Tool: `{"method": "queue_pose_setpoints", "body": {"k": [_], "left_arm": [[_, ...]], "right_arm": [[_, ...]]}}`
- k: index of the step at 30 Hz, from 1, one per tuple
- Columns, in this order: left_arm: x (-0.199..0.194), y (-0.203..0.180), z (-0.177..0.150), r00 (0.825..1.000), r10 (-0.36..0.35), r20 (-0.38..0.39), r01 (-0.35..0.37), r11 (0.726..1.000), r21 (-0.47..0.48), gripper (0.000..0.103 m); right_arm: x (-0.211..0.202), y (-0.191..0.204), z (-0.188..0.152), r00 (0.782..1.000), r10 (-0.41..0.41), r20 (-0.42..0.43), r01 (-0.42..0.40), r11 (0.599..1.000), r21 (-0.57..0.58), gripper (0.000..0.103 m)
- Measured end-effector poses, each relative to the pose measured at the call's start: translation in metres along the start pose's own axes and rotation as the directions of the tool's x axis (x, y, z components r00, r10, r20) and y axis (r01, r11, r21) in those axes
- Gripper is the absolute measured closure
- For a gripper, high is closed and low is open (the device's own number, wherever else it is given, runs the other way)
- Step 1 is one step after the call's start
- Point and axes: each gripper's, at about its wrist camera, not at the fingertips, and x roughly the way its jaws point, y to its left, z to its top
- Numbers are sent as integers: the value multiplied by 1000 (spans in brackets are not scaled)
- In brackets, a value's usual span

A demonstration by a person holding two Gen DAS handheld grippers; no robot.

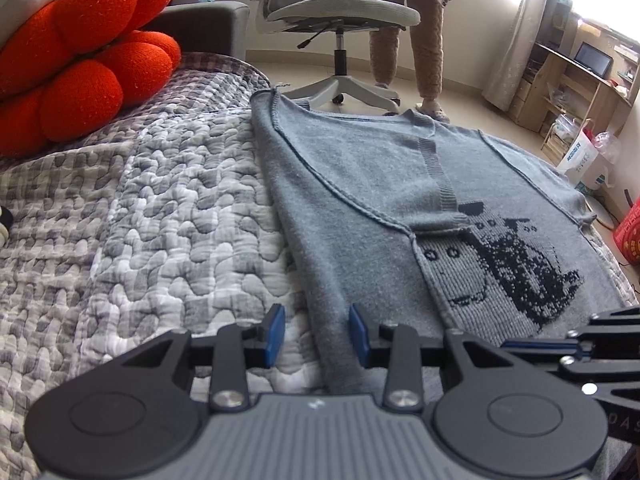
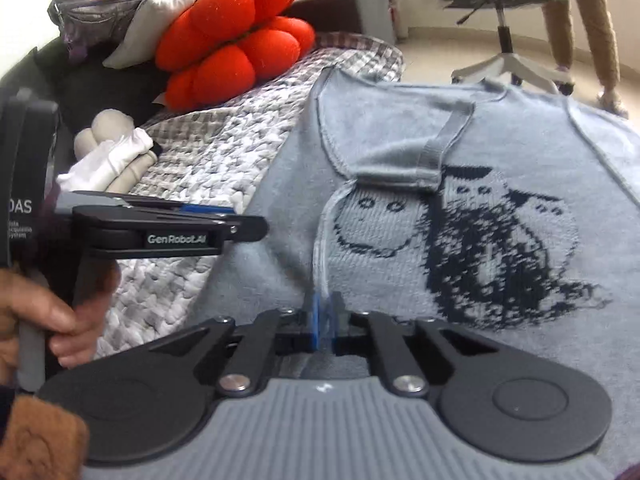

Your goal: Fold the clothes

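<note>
On the quilt (image 1: 140, 208) our sweater (image 1: 360, 184) runs lengthwise away; left gripper (image 1: 316, 334), half-wide, straddles its folded left edge; right gripper (image 2: 323, 320), narrow, pinches the hem beside it.

left gripper (image 1: 316, 334) hovers with jaws apart over the sweater's (image 1: 360, 200) folded edge; right gripper (image 2: 323, 320) pinches its hem.

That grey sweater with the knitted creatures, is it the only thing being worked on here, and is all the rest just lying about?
Part of the job:
- grey sweater
- left gripper, astride its folded edge
- right gripper, nearly shut at its edge

Just lying about:
- red cushion
- quilted bedspread
- office chair
- white cloth bundle
- person standing behind
</note>
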Motion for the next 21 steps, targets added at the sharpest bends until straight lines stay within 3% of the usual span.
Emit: {"method": "queue_pose_setpoints", "body": {"k": [4, 7, 11, 15, 21], "left_arm": [[-2, 3, 1, 1000, 7, 7, -7, 1000, -13, 66], [0, 0, 0, 1000, 16, 1, -16, 1000, 0, 66], [-6, -2, 0, 1000, 4, 19, -4, 1000, 1, 66], [-10, -6, 0, 999, -10, 30, 10, 1000, 7, 66], [-5, -17, -4, 1000, -6, -4, 6, 999, 54, 66]], "right_arm": [[-20, 26, -12, 994, 104, 41, -98, 987, -129, 88], [-25, 50, -28, 980, 195, -30, -196, 944, -267, 88], [-15, 60, -45, 972, 162, -171, -214, 911, -353, 90], [-26, 50, -47, 979, 93, -184, -159, 907, -390, 90], [-37, 44, -49, 981, 53, -186, -125, 908, -399, 85]]}}
